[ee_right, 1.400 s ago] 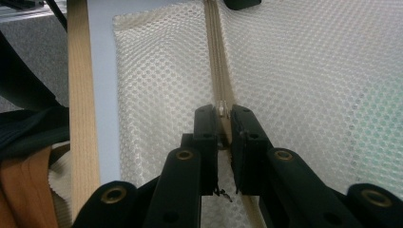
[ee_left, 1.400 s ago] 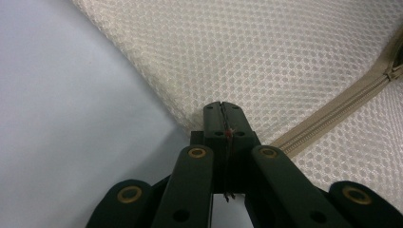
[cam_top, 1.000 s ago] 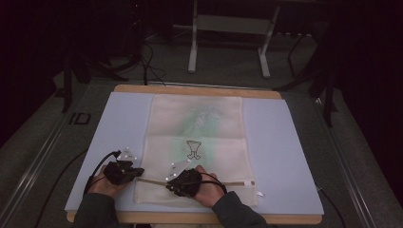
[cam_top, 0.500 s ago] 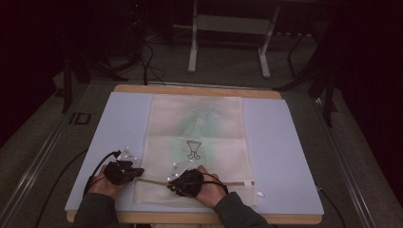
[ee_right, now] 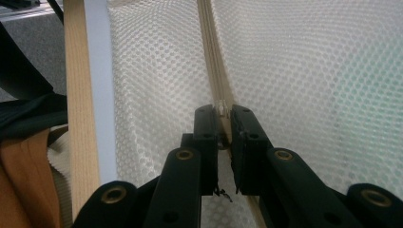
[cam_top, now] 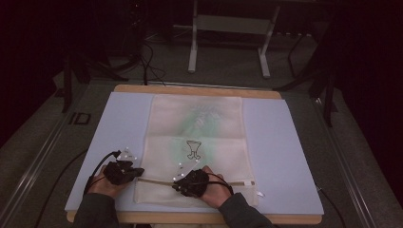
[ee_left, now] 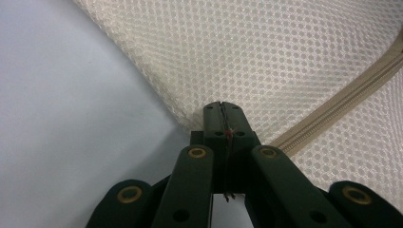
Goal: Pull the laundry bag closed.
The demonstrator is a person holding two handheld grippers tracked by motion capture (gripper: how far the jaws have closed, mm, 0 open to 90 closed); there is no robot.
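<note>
A cream mesh bag with a goblet print lies flat on the pale blue mat. Something green shows faintly through it. Its zipper runs across the near end. My left gripper is at the bag's left edge, by the zipper's end. In the left gripper view the jaws are pressed together on the mesh edge, beside the zipper tape. My right gripper sits on the zipper line. In the right gripper view its jaws pinch the zipper's slider on the tape.
The mat covers a wooden board, whose near edge runs close beside the right gripper. A small white piece lies by the zipper's right end. Behind the table stand a metal frame and loose cables on the dark floor.
</note>
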